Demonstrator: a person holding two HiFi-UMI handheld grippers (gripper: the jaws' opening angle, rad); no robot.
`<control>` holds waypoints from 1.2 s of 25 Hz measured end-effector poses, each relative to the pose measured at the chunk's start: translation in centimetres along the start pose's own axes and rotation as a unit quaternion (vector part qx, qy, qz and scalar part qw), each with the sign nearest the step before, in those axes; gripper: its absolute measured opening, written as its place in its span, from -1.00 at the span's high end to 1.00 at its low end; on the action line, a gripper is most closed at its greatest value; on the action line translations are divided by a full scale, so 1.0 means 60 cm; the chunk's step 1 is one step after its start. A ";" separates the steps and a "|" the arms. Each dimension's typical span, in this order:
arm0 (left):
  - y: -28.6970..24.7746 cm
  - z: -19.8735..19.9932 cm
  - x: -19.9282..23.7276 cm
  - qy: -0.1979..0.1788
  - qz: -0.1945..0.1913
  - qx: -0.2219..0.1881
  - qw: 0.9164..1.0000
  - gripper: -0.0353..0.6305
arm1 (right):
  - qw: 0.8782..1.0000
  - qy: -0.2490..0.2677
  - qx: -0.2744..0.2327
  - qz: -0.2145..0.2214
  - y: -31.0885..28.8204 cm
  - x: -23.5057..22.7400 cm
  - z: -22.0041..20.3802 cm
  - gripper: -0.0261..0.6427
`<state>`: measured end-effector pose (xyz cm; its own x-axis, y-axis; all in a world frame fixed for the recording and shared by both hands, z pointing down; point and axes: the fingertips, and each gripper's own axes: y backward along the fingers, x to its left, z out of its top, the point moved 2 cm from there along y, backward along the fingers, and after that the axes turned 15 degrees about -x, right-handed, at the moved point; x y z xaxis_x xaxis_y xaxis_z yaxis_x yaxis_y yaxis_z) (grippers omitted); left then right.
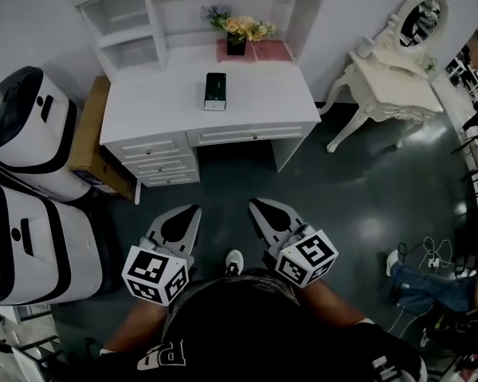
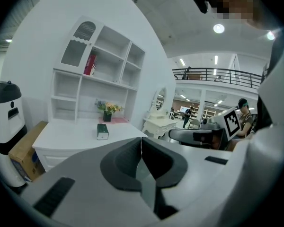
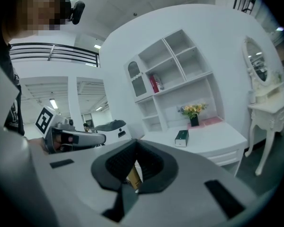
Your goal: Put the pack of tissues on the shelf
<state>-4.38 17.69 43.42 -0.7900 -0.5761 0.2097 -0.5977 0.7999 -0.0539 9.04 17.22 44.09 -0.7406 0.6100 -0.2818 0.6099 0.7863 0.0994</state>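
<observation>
The pack of tissues (image 1: 215, 91) lies flat on the white desk (image 1: 263, 106), well ahead of both my claws and roughly between their lines of aim, touched by neither. Beyond it, farther from me, stand the flowers (image 1: 243, 29). Up and to the left of those are the open compartments of the shelf (image 1: 127, 26). My left claw (image 1: 193, 210) has its jaws pressed together with nothing in them. My right claw (image 1: 256, 204) is likewise closed and empty. Both hang low, near my body.

I judge the step in hand to be the approach. I should step in and part one claw's jaws before reaching. Then I should take the pack across its narrow sides and squeeze gently, since a tissue pack may give under the pads.
</observation>
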 end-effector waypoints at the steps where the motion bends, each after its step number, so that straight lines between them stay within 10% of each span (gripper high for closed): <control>1: -0.009 0.001 0.001 -0.001 0.001 0.001 1.000 0.85 | 1.000 0.000 0.000 0.002 -0.004 -0.007 0.002 0.89; 30: -0.155 0.007 0.028 -0.008 0.019 0.016 1.000 0.85 | 1.000 -0.023 0.011 0.011 -0.062 -0.141 0.013 0.89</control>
<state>-0.17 9.22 43.88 -0.8142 -0.5481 0.1915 -0.5708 0.8159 -0.0919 13.27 9.04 45.38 -0.7139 0.6214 -0.3228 0.6320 0.7703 0.0851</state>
